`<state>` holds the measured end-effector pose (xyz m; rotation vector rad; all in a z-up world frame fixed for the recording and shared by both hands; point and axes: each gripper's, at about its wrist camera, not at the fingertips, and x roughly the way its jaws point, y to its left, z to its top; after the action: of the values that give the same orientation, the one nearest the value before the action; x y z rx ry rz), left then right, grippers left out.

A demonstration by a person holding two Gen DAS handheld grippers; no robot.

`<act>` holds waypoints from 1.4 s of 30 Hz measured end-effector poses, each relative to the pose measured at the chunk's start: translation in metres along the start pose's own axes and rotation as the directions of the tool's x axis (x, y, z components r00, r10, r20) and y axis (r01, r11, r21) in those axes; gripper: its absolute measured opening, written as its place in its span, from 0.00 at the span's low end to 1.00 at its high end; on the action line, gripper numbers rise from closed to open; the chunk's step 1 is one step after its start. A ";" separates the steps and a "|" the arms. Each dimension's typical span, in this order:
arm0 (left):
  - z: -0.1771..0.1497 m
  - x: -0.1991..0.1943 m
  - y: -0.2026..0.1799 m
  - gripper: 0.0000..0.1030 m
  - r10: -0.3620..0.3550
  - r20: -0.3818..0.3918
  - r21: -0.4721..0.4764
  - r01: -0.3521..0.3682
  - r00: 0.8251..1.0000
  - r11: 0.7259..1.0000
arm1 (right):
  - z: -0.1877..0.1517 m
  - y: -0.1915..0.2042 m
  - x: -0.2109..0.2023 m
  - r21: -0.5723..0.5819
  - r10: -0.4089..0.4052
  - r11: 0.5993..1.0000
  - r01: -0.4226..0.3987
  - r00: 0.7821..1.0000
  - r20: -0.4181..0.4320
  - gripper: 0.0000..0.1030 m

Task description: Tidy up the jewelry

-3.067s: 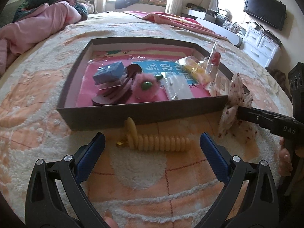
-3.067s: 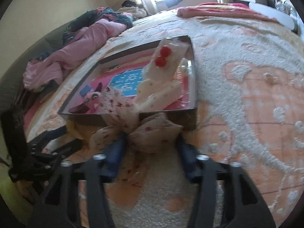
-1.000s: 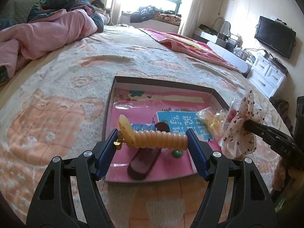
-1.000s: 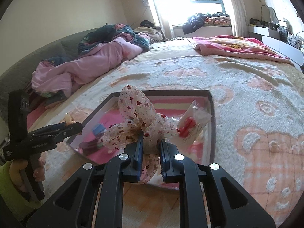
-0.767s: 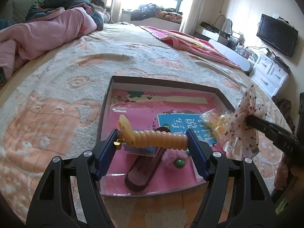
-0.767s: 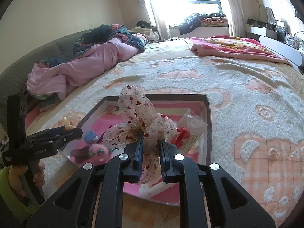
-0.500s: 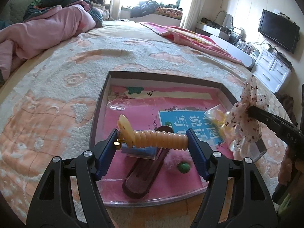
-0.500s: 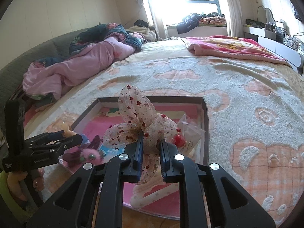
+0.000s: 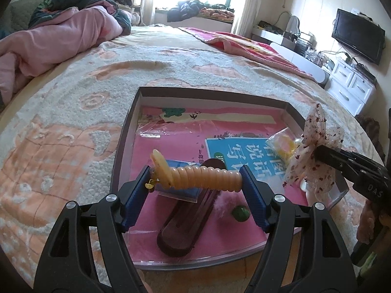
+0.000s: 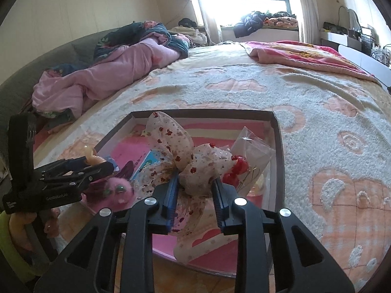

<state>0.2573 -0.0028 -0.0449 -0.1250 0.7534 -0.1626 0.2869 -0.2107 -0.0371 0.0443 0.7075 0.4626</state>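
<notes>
Left wrist: pompom (image 9: pixel 226 205) half hidden, box (image 9: pixel 124 131) cropped

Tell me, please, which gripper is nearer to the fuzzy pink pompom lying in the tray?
Left. The left gripper, clamping the yellow coil, hangs directly above the pompom; the right gripper, jaws just opening around the bow, is further toward the tray's right side.

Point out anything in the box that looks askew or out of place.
Nothing looks damaged or spilled. The box is a loose jumble: a blue card lies across a dark hair clip, and clear bags lean against the right wall.
</notes>
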 end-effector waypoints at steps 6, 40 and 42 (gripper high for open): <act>-0.003 -0.002 0.000 0.62 0.001 -0.002 0.001 -0.001 1.000 1.000 | -0.003 0.001 -0.004 0.005 0.000 1.000 0.000 1.000 -0.001 0.38; -0.012 -0.079 -0.001 0.89 0.055 0.093 -0.021 -0.053 0.994 0.998 | -0.020 -0.006 -0.079 0.083 -0.112 0.991 0.101 0.984 0.136 0.88; -0.013 -0.085 0.000 0.89 0.056 0.104 -0.024 -0.053 0.993 0.998 | -0.023 -0.005 -0.084 0.083 -0.123 0.990 0.112 0.982 0.143 0.89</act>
<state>0.1875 0.0126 0.0022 -0.1321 0.6536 -0.0952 0.2184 -0.2532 -0.0041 0.1054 0.5777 0.3155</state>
